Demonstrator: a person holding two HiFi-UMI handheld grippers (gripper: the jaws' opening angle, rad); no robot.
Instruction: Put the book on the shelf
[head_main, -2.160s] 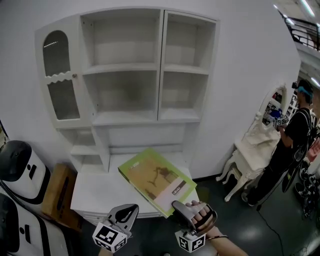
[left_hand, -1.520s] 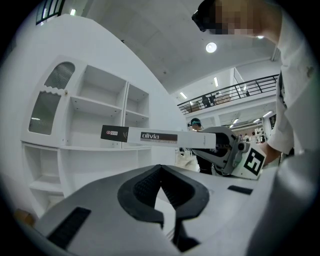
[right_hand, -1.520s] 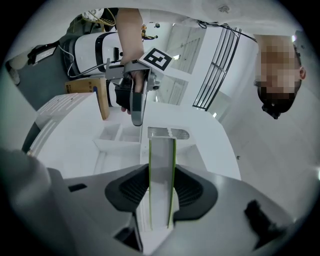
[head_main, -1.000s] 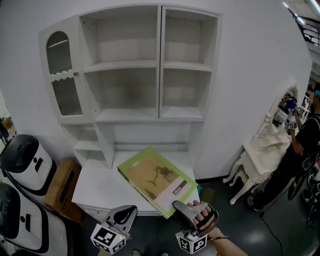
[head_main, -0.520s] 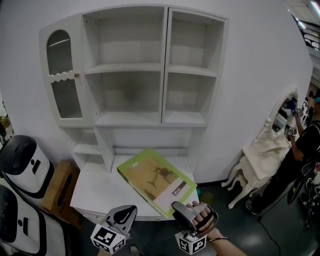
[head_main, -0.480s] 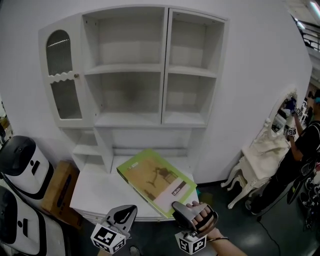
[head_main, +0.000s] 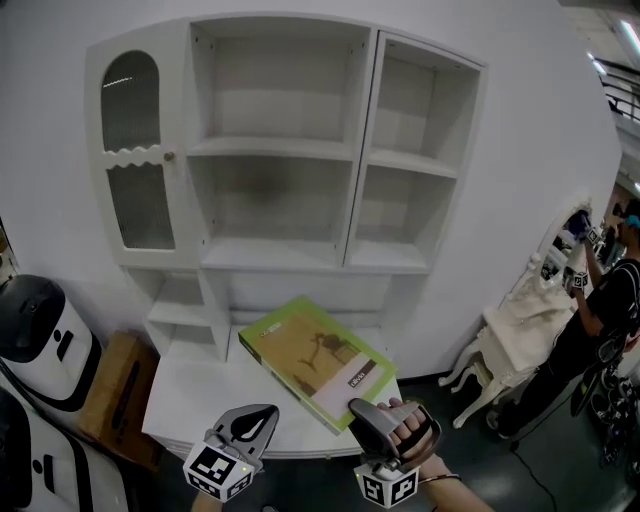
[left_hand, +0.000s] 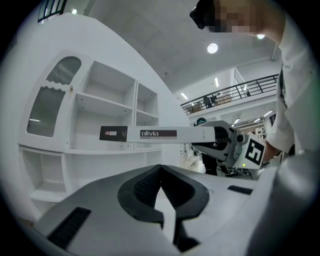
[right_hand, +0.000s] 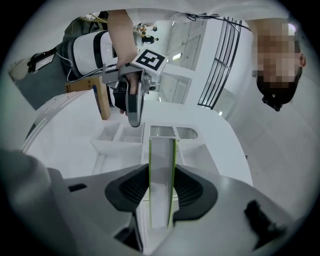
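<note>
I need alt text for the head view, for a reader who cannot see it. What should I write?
The right gripper is shut on one corner of a green book, holding it flat over a white desk, in front of a white shelf unit with bare shelves. The left gripper hangs beside it, jaws together, empty.

I see a plain white wall (head_main: 530, 170) with a tall white shelf unit (head_main: 285, 255) against it — open compartments, plus an arched glass door (head_main: 135, 165) on its left side. Below is a dark floor (head_main: 545, 470). At right stands a small white table (head_main: 500, 335) with curved legs. Round ceiling lights (left_hand: 212, 48) shine overhead.
</note>
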